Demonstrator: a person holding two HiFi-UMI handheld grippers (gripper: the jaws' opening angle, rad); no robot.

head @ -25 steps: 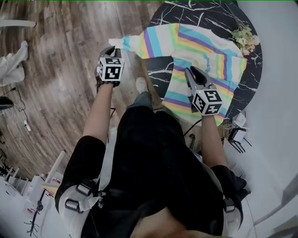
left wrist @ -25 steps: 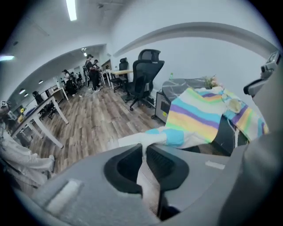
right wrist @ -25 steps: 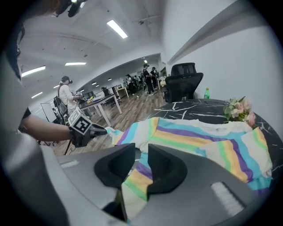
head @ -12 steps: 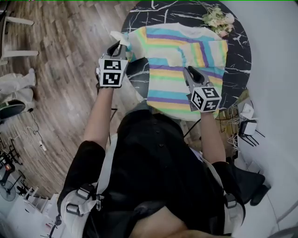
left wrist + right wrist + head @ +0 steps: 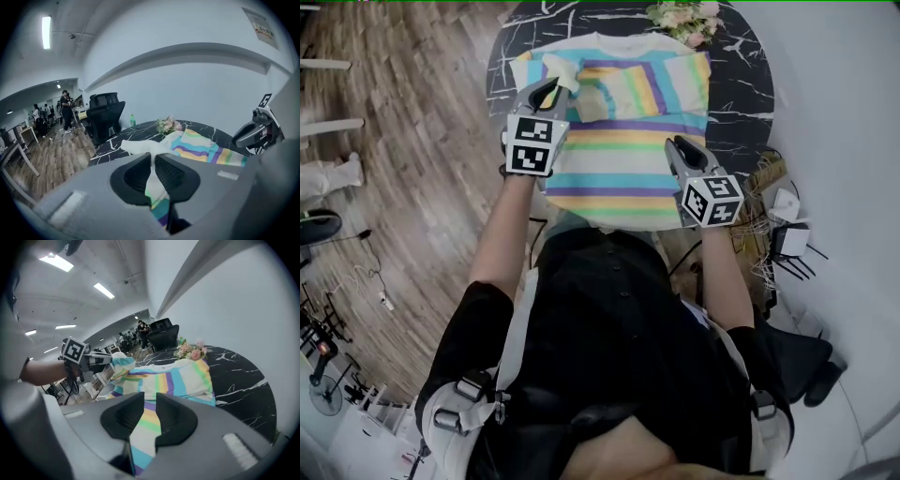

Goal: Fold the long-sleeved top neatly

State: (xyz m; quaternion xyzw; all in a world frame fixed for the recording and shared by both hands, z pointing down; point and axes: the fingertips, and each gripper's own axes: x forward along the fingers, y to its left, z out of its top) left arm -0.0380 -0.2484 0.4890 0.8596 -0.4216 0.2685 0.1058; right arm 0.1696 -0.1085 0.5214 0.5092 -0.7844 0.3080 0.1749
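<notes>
Top on table: L claw clamps sleeve, R claw clamps hem at near edge.

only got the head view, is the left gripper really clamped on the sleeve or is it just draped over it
Observer: Clamped. The left gripper view shows the left gripper with its jaws shut on the sleeve, the white cuff poking out past them.
Operator: and the right one
Observer: The right gripper view shows the right gripper pinching the striped edge of the top; the cloth runs between its jaws.
</notes>
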